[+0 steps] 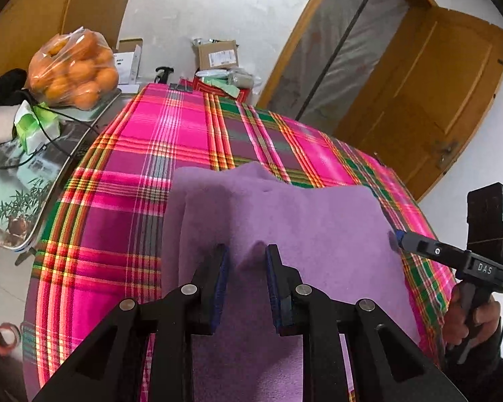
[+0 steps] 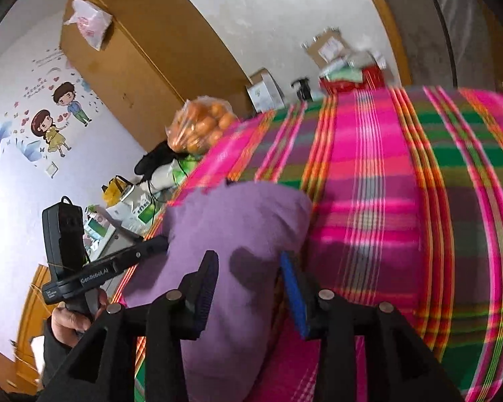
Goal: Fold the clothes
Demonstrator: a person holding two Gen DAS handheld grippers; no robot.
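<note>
A purple fleece cloth lies folded on the pink plaid tablecloth. My left gripper stands at the cloth's near side with a raised ridge of fleece pinched between its blue pads. From the right wrist view the same gripper meets the left edge of the purple cloth. My right gripper is open over the cloth; fleece lies between its fingers, but the pads stand apart from it. In the left wrist view the right gripper touches the cloth's right edge near the table's rim.
A bag of oranges sits at the far left on a glass side table among cables and packets. Cardboard boxes stand at the far end. A wooden door is to the right. A person's hand holds the right gripper's handle.
</note>
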